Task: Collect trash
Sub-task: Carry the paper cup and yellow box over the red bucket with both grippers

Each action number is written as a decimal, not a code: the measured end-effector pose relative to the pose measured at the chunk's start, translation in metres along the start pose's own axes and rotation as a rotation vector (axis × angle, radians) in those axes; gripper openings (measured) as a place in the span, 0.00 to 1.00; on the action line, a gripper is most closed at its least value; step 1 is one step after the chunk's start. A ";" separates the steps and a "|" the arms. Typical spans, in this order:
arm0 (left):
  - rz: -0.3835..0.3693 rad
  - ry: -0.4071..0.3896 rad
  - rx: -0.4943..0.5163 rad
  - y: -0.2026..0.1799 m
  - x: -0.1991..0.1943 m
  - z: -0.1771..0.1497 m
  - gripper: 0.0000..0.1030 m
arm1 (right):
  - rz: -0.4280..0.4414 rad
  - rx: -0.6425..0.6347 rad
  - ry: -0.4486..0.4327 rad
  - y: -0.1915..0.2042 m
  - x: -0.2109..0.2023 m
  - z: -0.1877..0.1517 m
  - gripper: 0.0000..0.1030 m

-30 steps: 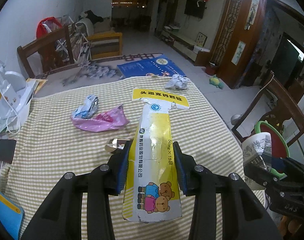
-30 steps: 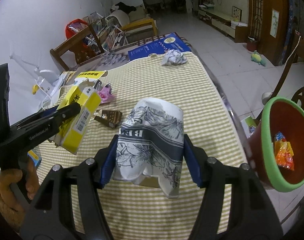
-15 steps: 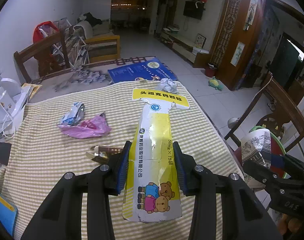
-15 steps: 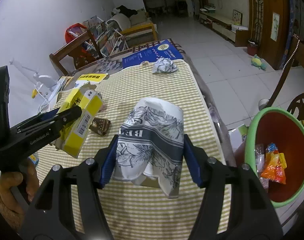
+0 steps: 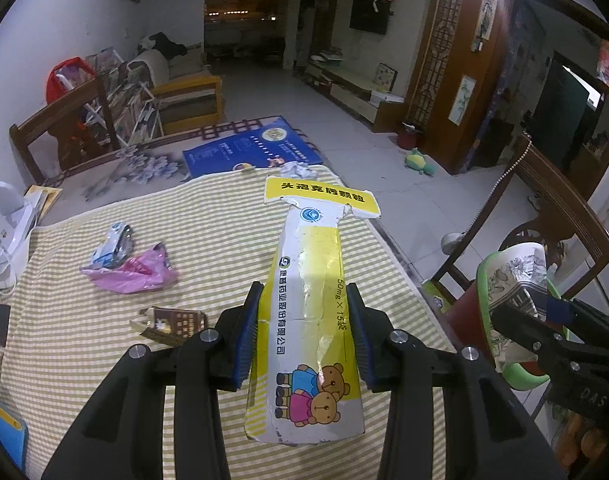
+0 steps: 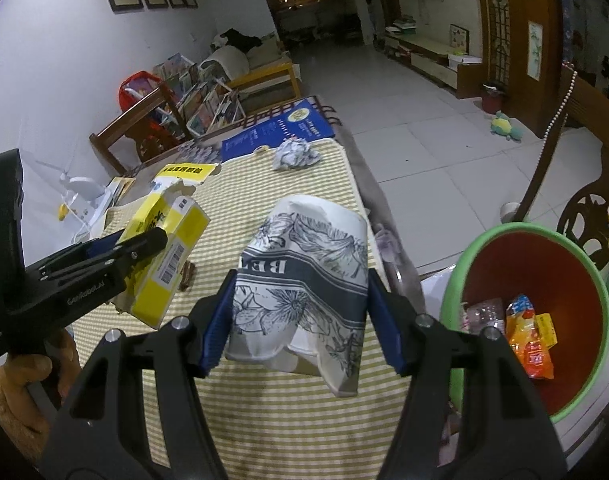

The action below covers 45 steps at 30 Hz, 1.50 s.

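Note:
My left gripper (image 5: 304,312) is shut on a torn yellow and white medicine box (image 5: 310,304) and holds it above the striped tablecloth (image 5: 84,360). The box also shows in the right wrist view (image 6: 164,256). My right gripper (image 6: 300,300) is shut on a crushed flower-print paper cup (image 6: 304,280), held over the table's right edge. The red bin with a green rim (image 6: 584,280) stands just right of it, with wrappers inside. In the left wrist view the cup (image 5: 516,276) is over the bin's rim (image 5: 484,272).
On the cloth lie a pink bag (image 5: 132,276), a silver-blue wrapper (image 5: 112,240), a brown wrapper (image 5: 172,320) and a crumpled paper ball (image 6: 296,154) at the far edge. Wooden chairs stand at the right (image 5: 564,208) and far left (image 5: 64,132).
Both grippers have moved right and back toward the bin, each still gripping its item. The bin now shows larger and closer beside the cup.

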State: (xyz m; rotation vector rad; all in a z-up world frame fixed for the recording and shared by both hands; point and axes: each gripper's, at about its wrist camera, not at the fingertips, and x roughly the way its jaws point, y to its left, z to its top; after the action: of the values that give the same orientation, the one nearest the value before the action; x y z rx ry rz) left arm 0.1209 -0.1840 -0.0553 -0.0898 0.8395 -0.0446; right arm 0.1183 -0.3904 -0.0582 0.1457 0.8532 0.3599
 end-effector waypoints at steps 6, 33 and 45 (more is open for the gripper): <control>-0.018 0.003 0.027 -0.025 0.005 0.006 0.37 | -0.010 0.024 -0.010 -0.025 -0.006 0.003 0.58; -0.259 0.072 0.240 -0.208 0.032 0.006 0.37 | -0.210 0.274 -0.052 -0.198 -0.060 -0.021 0.59; -0.368 0.153 0.315 -0.266 0.057 -0.002 0.38 | -0.238 0.336 -0.040 -0.230 -0.071 -0.035 0.59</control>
State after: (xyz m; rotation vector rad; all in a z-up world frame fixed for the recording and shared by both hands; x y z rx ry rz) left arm 0.1564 -0.4528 -0.0738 0.0574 0.9502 -0.5329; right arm 0.1065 -0.6307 -0.0925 0.3577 0.8766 -0.0117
